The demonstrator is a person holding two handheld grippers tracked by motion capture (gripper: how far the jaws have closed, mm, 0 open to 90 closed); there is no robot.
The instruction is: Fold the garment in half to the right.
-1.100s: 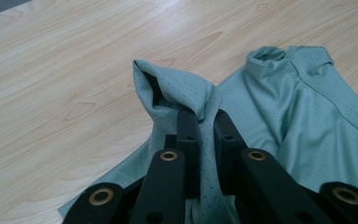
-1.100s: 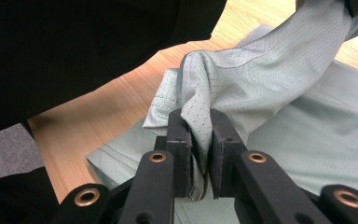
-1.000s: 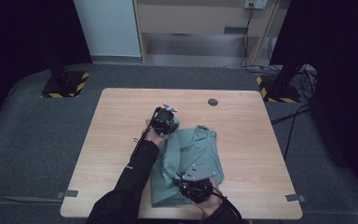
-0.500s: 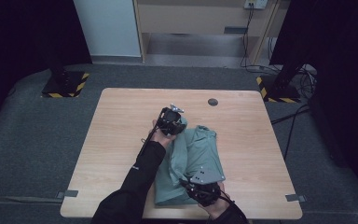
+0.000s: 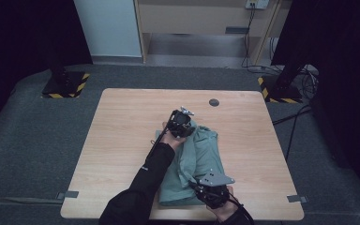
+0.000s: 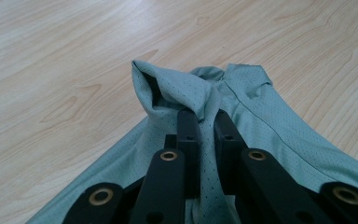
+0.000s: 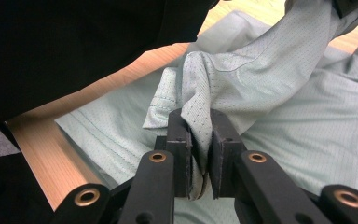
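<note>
My left claw (image 6: 205, 122) and right claw (image 7: 200, 135) are each clamped on a pinch of the green shirt (image 5: 205, 154), which lies half folded on the desk (image 5: 122, 122). I should carry both pinches across level, fabric taut, so the fold lands square

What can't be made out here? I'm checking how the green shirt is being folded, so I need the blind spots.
- High view: left gripper jaw tips hidden by its own body.
- Right gripper view: shirt edge hidden by dark sleeve.
- Left gripper view: shirt's near end cut off.
</note>
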